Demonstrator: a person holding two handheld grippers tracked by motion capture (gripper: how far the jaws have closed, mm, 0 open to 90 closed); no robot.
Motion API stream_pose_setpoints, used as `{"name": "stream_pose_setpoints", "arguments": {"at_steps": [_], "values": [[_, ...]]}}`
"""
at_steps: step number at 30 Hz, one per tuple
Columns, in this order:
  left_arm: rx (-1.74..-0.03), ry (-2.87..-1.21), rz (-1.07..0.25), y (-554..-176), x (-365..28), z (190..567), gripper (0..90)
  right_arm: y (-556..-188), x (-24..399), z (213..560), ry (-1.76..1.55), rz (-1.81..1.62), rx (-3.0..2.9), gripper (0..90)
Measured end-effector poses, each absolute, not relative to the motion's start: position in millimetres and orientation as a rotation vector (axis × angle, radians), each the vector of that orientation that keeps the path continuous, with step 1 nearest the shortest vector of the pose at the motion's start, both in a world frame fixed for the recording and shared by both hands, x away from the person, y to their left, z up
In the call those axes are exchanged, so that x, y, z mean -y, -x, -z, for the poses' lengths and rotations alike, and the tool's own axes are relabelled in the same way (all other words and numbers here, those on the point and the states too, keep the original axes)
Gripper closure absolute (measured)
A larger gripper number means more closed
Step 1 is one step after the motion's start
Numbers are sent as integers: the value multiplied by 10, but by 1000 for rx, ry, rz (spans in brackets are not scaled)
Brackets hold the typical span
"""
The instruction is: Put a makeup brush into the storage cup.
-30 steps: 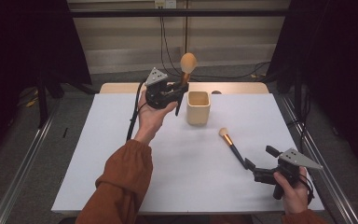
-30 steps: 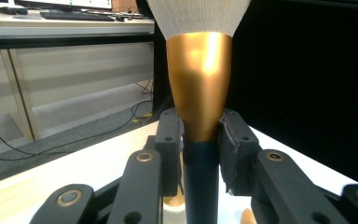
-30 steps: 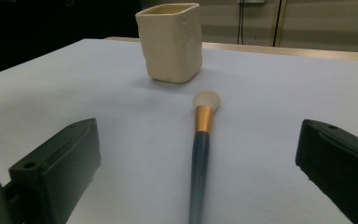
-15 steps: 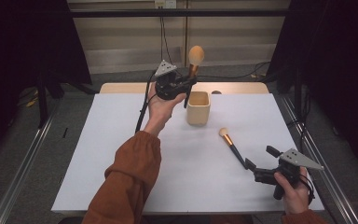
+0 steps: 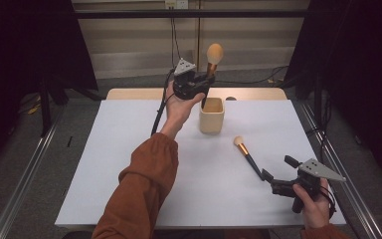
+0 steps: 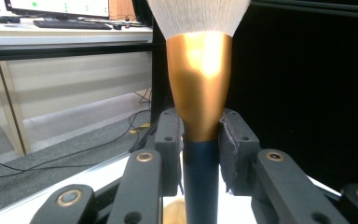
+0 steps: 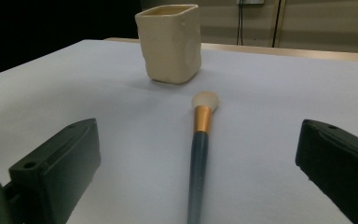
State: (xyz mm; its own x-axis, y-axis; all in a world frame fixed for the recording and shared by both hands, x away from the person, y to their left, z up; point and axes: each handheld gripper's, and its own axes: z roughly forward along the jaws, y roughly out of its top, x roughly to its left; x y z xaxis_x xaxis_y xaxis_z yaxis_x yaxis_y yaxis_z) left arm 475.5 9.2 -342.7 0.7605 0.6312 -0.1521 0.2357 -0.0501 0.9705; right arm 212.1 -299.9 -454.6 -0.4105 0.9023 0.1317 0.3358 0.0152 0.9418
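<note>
Right gripper [image 5: 267, 175]: low in the lower right of the high view, held in a hand [image 5: 314, 201] just above the table; jaws spread wide, clasping nothing.
Small brush [image 5: 246, 155]: flat on the white table [image 5: 104, 169], right of centre, bristles toward the cup; handle end between the parted jaws, untouched by either in the right gripper view [image 7: 200, 140].
Cup [image 5: 212, 115]: cream, upright, centre of the high view, beyond the small brush; near the top of the right gripper view [image 7: 168, 42].
Left gripper [image 5: 205, 85]: upper centre, raised above the cup's left rim; clenched on the big brush.
Big brush [image 5: 213, 59]: upright, bristles on top, dark handle tip just over the cup mouth; pads [image 6: 168, 140] pinching where gold collar met blue handle [image 6: 200, 93].
</note>
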Motion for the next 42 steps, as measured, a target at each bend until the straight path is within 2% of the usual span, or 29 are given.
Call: {"name": "stream_pose_setpoints", "arguments": {"at_steps": [15,22,42], "values": [[-721,-1644,-402,-4884,36,3626,715,-2115,2996,4546,-1271,-1407,-1775,0],[-744,-1620,-373,-4904,54,3703,714,-2114,2999,4548,-1269,-1408,-1772,0],[-728,-1694,-377,-4892,132,3965,714,-2112,2999,4548,-1268,-1410,-1775,0]]}}
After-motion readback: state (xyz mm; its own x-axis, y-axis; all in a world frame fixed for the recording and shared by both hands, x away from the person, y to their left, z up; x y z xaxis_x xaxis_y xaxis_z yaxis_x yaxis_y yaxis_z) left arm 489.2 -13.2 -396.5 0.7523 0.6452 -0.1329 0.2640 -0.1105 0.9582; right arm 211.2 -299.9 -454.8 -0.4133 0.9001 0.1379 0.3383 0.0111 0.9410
